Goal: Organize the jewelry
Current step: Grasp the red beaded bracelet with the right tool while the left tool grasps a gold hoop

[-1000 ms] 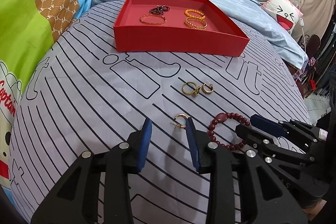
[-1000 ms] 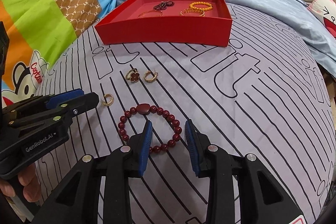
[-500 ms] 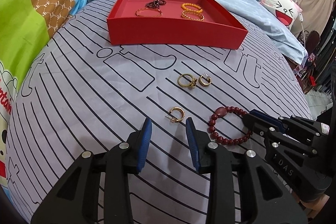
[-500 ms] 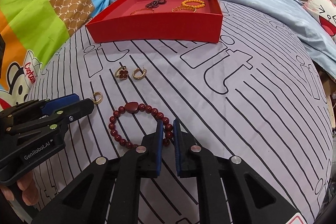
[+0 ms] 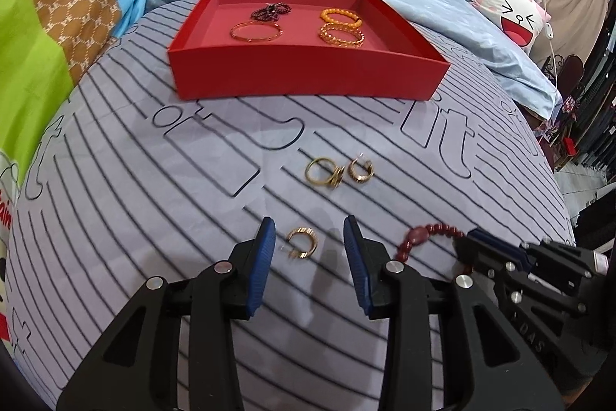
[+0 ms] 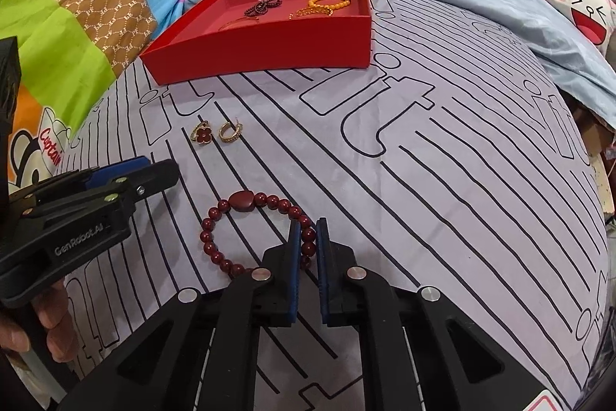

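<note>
My right claw (image 6: 307,237) is clamped on the dark red bead bracelet (image 6: 246,234), its blue pads pinching the beads on the loop's near right side; the bracelet lies on the striped bed sheet (image 6: 442,156). My left claw (image 5: 309,249) stands apart, and its jaws have just been opening a little, with a small gold hoop earring (image 5: 302,242) lying on the sheet between the pads, touching neither. Just beyond it I see a gold ring (image 5: 323,172) and a second hoop earring (image 5: 360,170) side by side. Farther back sits the red tray (image 5: 308,79), holding a dark beaded bracelet (image 5: 270,12), a thin gold bangle (image 5: 256,31) and two orange-gold bracelets (image 5: 340,26).
</note>
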The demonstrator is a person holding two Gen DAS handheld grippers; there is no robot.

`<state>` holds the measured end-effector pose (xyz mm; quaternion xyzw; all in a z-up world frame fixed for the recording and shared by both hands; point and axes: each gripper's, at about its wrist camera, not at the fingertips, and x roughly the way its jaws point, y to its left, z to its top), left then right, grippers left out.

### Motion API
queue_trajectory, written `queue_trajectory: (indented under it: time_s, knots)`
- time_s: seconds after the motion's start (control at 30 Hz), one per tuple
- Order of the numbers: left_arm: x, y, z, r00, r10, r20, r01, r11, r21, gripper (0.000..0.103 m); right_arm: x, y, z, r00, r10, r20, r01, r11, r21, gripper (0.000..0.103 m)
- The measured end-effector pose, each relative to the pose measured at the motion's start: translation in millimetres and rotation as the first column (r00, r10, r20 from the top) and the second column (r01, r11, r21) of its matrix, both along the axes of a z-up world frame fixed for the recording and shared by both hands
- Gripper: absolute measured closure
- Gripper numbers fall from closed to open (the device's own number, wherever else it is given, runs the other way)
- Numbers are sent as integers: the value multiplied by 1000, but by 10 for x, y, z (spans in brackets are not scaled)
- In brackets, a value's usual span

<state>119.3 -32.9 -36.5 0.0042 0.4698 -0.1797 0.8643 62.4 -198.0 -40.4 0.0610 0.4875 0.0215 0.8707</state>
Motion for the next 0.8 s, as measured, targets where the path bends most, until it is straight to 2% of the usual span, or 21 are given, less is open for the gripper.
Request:
queue_trajectory:
  time_s: [0.5,0.6,0.8]
  knots:
    - [287,-163,-48,1000,-14,12,14,1000,-22,70,102,-24,-10,1000,2,0,-2,1000,23,96]
    - [296,-177,-57,1000,-25,17,25,1000,-18,80,106,-25,-13,1000,2,1,-2,1000,21,96]
    - [293,-174,-57,999,-28,18,28,999,-24,81,108,-28,-2,1000,-2,3,2,1000,31,96]
